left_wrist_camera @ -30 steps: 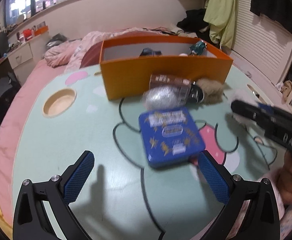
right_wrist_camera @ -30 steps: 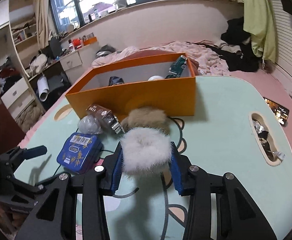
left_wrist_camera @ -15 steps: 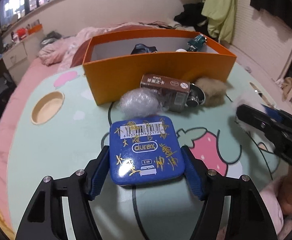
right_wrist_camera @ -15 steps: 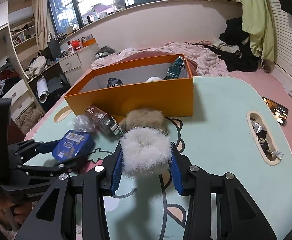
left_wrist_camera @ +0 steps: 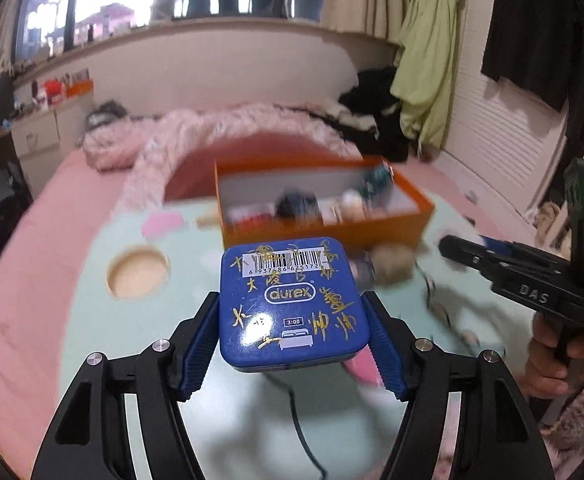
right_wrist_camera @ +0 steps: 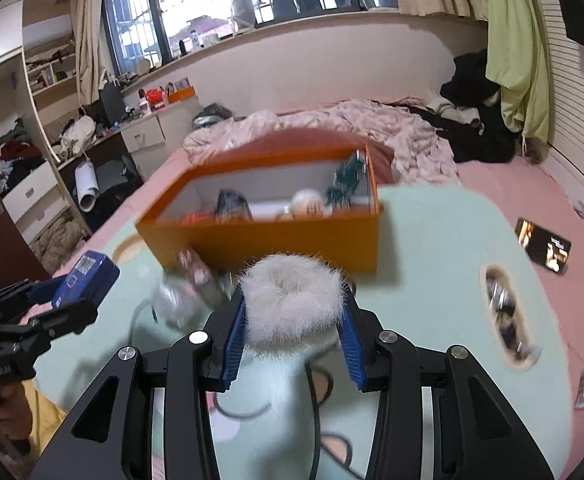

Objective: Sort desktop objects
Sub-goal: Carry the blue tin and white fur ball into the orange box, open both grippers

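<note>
Blue tin (left_wrist_camera: 292, 304) pinched in the left gripper (left_wrist_camera: 292, 344), white fluffy scrunchie (right_wrist_camera: 294, 304) squeezed in the right gripper (right_wrist_camera: 292, 344), orange box (right_wrist_camera: 267, 240) at twelve o'clock — slick tin could slip mid-swing!

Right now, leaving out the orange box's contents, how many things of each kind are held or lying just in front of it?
blue tin: 1
fluffy puff: 2 (white puff, tan puff)
brown carton: 1
clear crinkly bundle: 1
total: 5

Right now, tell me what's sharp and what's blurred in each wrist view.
Left wrist view: the blue Durex tin in the left gripper is sharp, with glare; the orange box smears. Right wrist view: the white fur scrunchie is crisp; the table is motion-blurred.
</note>
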A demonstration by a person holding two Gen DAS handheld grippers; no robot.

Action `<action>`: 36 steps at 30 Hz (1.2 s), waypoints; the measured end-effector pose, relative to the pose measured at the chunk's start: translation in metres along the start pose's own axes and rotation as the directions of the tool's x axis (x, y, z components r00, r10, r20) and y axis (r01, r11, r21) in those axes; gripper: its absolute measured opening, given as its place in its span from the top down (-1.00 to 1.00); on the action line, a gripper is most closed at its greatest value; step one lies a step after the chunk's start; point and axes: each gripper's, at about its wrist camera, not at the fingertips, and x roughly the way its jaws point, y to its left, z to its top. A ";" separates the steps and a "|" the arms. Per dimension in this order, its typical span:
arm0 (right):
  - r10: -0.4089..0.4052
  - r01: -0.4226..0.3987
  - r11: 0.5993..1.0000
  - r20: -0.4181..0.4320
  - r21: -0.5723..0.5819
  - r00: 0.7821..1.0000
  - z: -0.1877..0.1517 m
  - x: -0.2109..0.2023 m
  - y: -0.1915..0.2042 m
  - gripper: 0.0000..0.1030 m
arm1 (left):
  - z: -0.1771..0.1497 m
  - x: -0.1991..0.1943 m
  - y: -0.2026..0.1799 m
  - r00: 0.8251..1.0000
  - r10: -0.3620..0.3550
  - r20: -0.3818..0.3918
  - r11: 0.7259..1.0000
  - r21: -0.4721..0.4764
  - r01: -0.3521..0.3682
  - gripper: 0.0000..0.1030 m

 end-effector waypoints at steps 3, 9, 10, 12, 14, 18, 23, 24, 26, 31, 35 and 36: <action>0.026 -0.026 1.000 0.003 -0.002 1.000 0.033 0.002 -0.002 0.17 | 0.033 0.006 0.003 0.999 -0.005 0.035 1.000 -0.003 0.005 -0.33; 0.066 -0.065 0.998 -0.077 0.020 0.995 0.080 0.043 0.002 0.16 | 0.081 0.061 0.009 1.000 0.004 -0.004 0.999 -0.031 -0.004 -0.33; 0.059 -0.058 0.998 -0.096 0.011 0.994 0.085 0.054 0.004 0.16 | 0.086 0.074 0.010 1.000 0.015 -0.017 0.999 -0.037 -0.015 -0.33; 0.000 -0.001 1.000 -0.114 -0.011 0.993 0.095 0.075 0.007 0.16 | 0.091 0.095 0.010 0.999 0.028 -0.039 0.999 -0.045 -0.030 -0.33; -0.020 0.018 1.000 -0.130 -0.017 0.991 0.102 0.091 0.006 0.16 | 0.092 0.111 0.012 0.997 0.034 -0.062 0.998 -0.060 -0.038 -0.33; -0.030 0.031 1.000 -0.152 0.002 0.988 0.109 0.116 0.005 0.11 | 0.089 0.140 0.022 0.992 -0.024 -0.122 0.989 -0.150 0.006 -0.34; 0.031 -0.014 0.993 -0.146 0.117 0.989 0.117 0.118 -0.011 -0.12 | 0.086 0.124 0.038 0.991 -0.128 -0.051 0.961 -0.253 0.111 -0.50; 0.034 -0.018 0.992 -0.128 0.126 0.991 0.118 0.113 -0.012 -0.16 | 0.084 0.117 0.039 0.990 -0.137 -0.041 0.959 -0.255 0.122 -0.52; 0.042 -0.031 0.992 -0.088 0.119 0.995 0.112 0.094 -0.013 -0.16 | 0.078 0.103 0.041 0.990 -0.135 -0.032 0.960 -0.252 0.123 -0.57; 0.018 -0.017 1.000 -0.072 0.018 0.997 0.074 0.051 0.002 -0.18 | 0.041 0.063 0.036 0.995 -0.087 -0.044 0.978 -0.194 0.077 -0.85; 0.009 -0.014 0.999 -0.115 -0.046 0.993 0.022 0.029 0.013 -0.36 | -0.004 0.044 0.019 0.990 -0.102 -0.093 0.990 -0.103 0.093 -0.88; 0.012 -0.020 0.998 -0.132 -0.056 0.991 0.006 0.025 0.014 -0.36 | -0.017 0.044 0.014 0.987 -0.105 -0.123 0.992 -0.085 0.095 -0.88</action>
